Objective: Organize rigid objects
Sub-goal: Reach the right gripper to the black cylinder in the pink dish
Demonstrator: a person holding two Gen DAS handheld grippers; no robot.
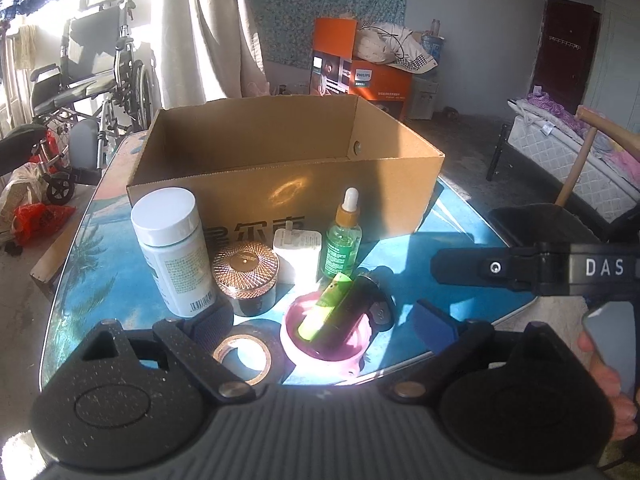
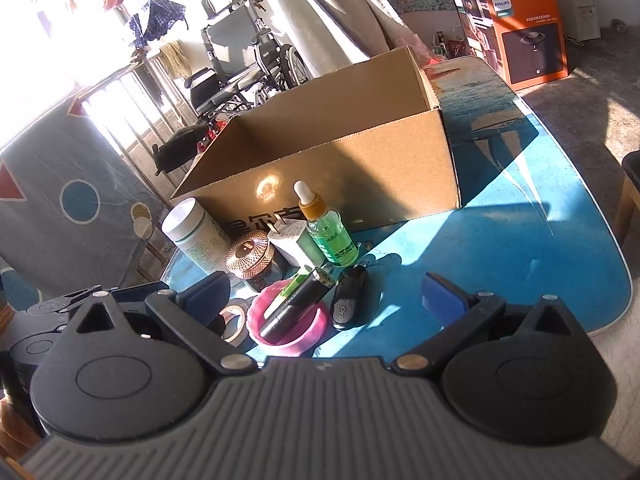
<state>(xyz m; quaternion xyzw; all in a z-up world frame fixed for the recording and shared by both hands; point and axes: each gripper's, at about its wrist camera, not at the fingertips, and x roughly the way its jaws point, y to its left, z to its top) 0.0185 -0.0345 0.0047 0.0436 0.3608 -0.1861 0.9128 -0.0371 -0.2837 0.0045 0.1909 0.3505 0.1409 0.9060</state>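
An open cardboard box (image 1: 280,168) (image 2: 340,168) stands on the blue table (image 1: 460,236) (image 2: 520,248). In front of it stand a white bottle (image 1: 172,248) (image 2: 200,236), a copper-lidded jar (image 1: 246,276) (image 2: 250,258), a white charger (image 1: 298,254) (image 2: 292,242) and a green dropper bottle (image 1: 343,240) (image 2: 328,232). A pink bowl (image 1: 296,344) (image 2: 312,330) holds a green tube (image 1: 326,304) (image 2: 294,284) and a black tube (image 1: 348,312) (image 2: 292,312). A tape roll (image 1: 244,356) (image 2: 234,320) and a black key fob (image 1: 380,312) (image 2: 350,298) lie beside it. My left gripper (image 1: 324,320) is open around the bowl. My right gripper (image 2: 324,292) is open, also near the bowl.
The right gripper's body (image 1: 540,268) reaches in at the right of the left wrist view. A wheelchair (image 1: 92,88) (image 2: 248,60) stands beyond the table's left. An orange carton (image 1: 360,76) (image 2: 520,28) sits behind. A chair (image 1: 592,152) stands at the right.
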